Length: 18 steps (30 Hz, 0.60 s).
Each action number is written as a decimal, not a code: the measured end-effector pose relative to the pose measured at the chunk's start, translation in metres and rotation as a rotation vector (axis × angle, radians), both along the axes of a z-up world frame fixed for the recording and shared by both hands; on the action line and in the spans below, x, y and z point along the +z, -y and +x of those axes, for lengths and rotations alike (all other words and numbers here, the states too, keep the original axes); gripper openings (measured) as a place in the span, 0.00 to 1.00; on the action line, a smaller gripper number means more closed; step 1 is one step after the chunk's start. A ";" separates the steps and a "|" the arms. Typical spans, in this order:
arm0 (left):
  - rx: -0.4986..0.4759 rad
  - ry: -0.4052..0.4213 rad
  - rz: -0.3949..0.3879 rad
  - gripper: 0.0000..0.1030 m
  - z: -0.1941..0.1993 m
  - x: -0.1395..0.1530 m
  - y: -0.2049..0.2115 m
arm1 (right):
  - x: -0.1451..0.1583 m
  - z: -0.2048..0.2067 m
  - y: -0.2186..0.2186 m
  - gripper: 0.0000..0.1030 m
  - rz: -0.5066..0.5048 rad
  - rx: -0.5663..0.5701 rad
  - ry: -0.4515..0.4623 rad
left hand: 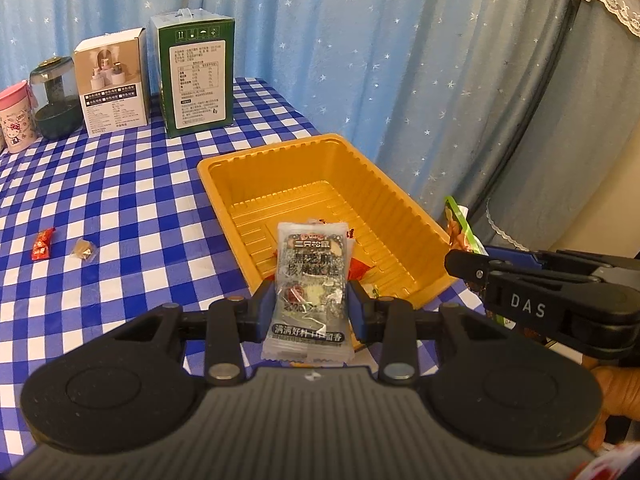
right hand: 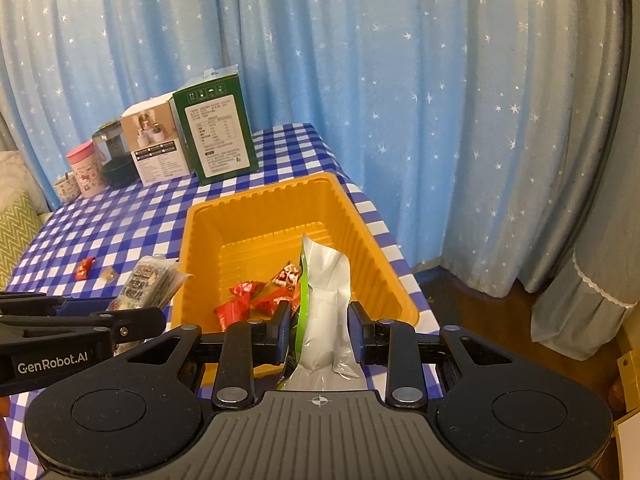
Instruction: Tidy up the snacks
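The worktop [left hand: 100, 200], under a blue-and-white checked cloth, carries one yellow tray [left hand: 404, 216] at its right edge. Only the right wrist view looks down into the tray's near end, where several red wrapped sweets [right hand: 244, 300] lie in a heap; the left wrist view shows them only as red scraps behind the packet it holds. Only the left wrist view shows the printing on that grey snack packet [left hand: 310, 280], which is Chinese lettering, and the letters "DAS" on the side of the right tongs [left hand: 464, 266]. The right wrist view alone shows "GenRobot.AI" on the left tongs [right hand: 156, 320].

Along the far edge stand two cartons: a green box [left hand: 196, 80] with a white nutrition panel and a white box [left hand: 114, 84] picturing humidifiers. Beside them are one dark jar [left hand: 56, 96] and one pink Hello Kitty cup [left hand: 16, 120].

The left tongs are clamped on the grey snack packet, held upright over the tray's near rim. The right tongs are clamped on a green-and-silver pouch [right hand: 326, 312], also above the near rim.

Two small sweets lie on the cloth toward the left edge: one red candy [left hand: 42, 244], one tan candy [left hand: 84, 249].
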<state>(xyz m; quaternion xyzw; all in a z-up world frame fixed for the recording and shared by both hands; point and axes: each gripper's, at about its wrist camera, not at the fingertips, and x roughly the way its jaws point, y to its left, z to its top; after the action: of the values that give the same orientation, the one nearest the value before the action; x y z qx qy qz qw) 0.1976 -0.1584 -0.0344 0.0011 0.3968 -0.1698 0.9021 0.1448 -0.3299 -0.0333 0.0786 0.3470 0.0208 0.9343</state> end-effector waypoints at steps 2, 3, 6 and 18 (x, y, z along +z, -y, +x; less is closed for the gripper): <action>0.002 -0.003 0.000 0.33 0.005 -0.002 0.002 | -0.001 0.007 0.002 0.30 -0.002 0.003 -0.001; 0.003 -0.005 0.000 0.33 0.008 -0.004 0.002 | -0.001 0.010 0.003 0.30 -0.003 0.005 -0.001; 0.005 -0.011 -0.001 0.33 0.017 -0.009 0.004 | -0.003 0.021 0.005 0.30 -0.001 0.013 0.000; 0.025 -0.027 -0.034 0.33 0.053 -0.025 0.007 | -0.016 0.071 0.014 0.30 0.020 0.064 -0.011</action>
<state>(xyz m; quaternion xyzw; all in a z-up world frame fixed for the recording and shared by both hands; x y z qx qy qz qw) 0.2510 -0.1651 -0.0594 -0.0213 0.4059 -0.1654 0.8986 0.2158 -0.3443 -0.0493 0.0769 0.3543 0.0535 0.9304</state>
